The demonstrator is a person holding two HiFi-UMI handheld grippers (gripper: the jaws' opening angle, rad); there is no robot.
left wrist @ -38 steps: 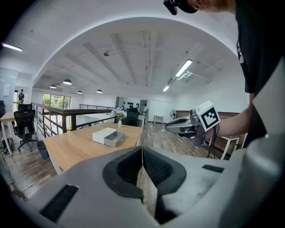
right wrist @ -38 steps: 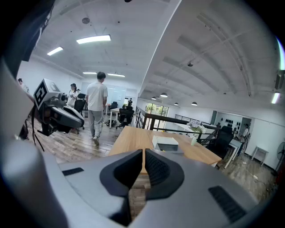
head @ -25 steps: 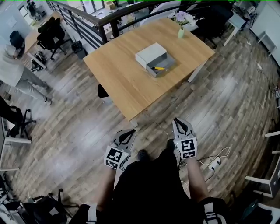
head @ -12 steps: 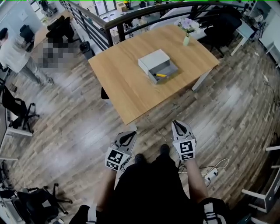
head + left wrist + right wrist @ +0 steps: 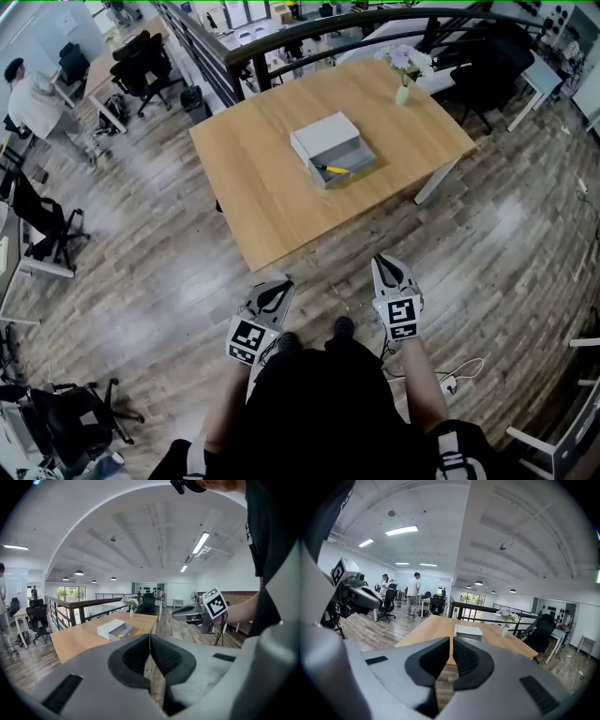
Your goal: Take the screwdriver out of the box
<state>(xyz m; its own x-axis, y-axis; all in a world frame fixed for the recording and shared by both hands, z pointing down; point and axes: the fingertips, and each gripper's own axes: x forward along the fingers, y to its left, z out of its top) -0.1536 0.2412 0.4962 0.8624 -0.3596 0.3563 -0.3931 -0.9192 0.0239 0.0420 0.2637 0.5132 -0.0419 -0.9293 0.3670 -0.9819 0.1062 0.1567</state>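
Note:
A grey box (image 5: 330,147) stands on the wooden table (image 5: 262,178), its drawer pulled open toward me. Inside the drawer lies a screwdriver (image 5: 332,170) with a yellow handle. The box also shows small in the left gripper view (image 5: 114,629) and in the right gripper view (image 5: 468,631). Both grippers hang low in front of me, well short of the table. My left gripper (image 5: 275,286) is shut with nothing in it. My right gripper (image 5: 385,262) is shut and empty too.
A vase of flowers (image 5: 404,79) stands at the table's far right corner. A dark railing (image 5: 281,42) runs behind the table. Office chairs (image 5: 47,234) stand at the left, and a person (image 5: 37,98) is at the far left. A power strip with cable (image 5: 448,375) lies on the floor at my right.
The view has shifted: the table sits slightly closer and more centred. Both grippers stay shut and held low. The person at the left has moved farther off.

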